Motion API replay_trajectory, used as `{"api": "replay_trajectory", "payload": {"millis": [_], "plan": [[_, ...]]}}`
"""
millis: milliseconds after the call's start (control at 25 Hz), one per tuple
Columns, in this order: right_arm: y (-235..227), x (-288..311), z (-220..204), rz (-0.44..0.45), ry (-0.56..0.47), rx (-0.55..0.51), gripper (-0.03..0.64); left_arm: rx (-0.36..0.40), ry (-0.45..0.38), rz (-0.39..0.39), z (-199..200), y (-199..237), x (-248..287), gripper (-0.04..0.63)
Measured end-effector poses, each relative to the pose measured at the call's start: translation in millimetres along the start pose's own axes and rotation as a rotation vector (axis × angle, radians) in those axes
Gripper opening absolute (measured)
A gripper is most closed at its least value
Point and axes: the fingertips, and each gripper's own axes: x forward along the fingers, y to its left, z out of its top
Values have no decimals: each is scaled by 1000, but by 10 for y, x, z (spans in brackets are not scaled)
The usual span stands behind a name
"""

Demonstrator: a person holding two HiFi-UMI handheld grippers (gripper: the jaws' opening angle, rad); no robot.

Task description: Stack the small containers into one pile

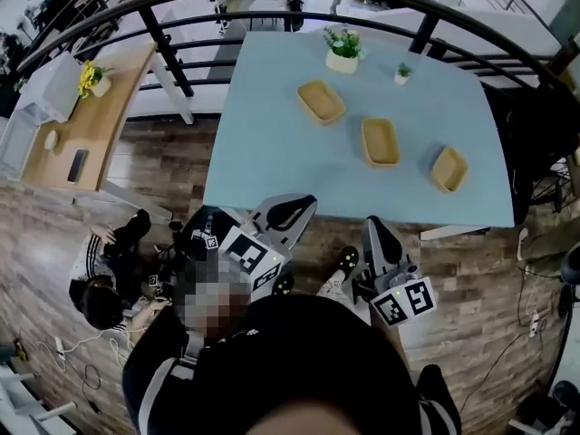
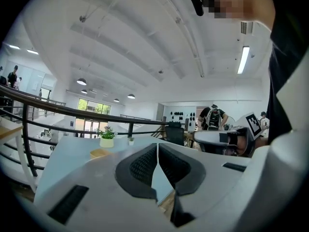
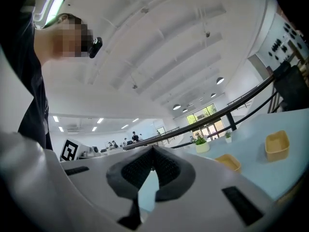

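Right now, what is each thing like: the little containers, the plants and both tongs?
far container, upright, empty, alone on the table
middle container, upright, empty, not stacked
near container, upright, empty, not stacked
flower pot, upright
small plant pot, upright
left tongs, shut, empty
right tongs, shut, empty
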Motion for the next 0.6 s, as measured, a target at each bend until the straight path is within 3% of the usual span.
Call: {"api": "replay_trajectory", "payload": {"millis": [600], "plan": [[-1041,265,331,97,26,29,0,24,20,124,120,87,920,23]]}}
